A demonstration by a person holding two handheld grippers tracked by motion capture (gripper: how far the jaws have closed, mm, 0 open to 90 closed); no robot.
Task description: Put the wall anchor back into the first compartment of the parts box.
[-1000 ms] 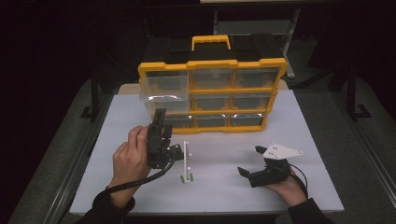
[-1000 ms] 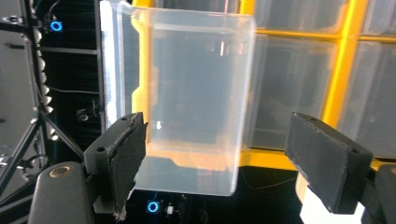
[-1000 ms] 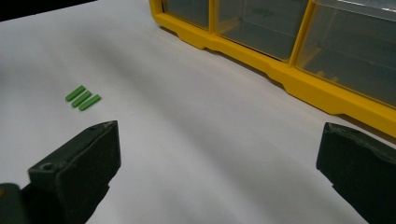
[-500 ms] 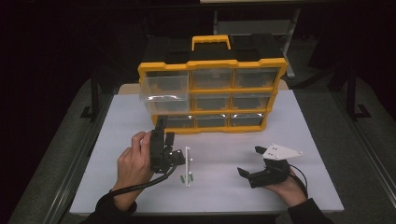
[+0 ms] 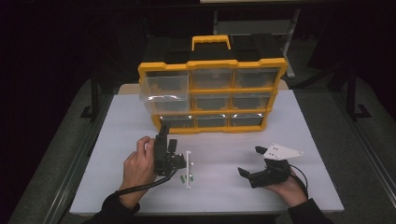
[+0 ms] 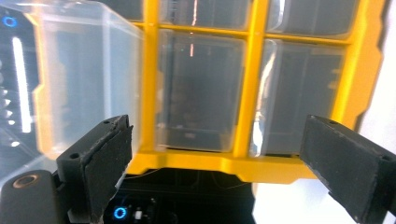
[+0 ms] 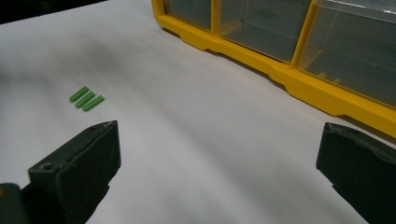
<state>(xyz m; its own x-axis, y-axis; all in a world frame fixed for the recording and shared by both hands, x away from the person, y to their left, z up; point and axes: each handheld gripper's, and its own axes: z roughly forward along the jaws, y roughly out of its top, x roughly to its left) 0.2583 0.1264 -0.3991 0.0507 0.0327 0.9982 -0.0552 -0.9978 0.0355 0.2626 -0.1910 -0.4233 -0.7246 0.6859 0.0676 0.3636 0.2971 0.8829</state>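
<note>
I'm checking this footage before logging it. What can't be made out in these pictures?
- Green pieces, high view: too small to count; the right gripper view shows three.
- White strip, high view: too thin to identify.
- Organizer drawers: glare and dark hide any contents.
- Left gripper, high view: the jaw tips are too dark to separate.

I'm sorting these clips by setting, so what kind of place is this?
Probably a lab or workshop recording bench: a white table in a dark room, a yellow parts organizer with clear drawers, and small green pieces laid out.

Green pieces (image 5: 185,178) beside the left claw (image 5: 164,140), too small to identify
</note>
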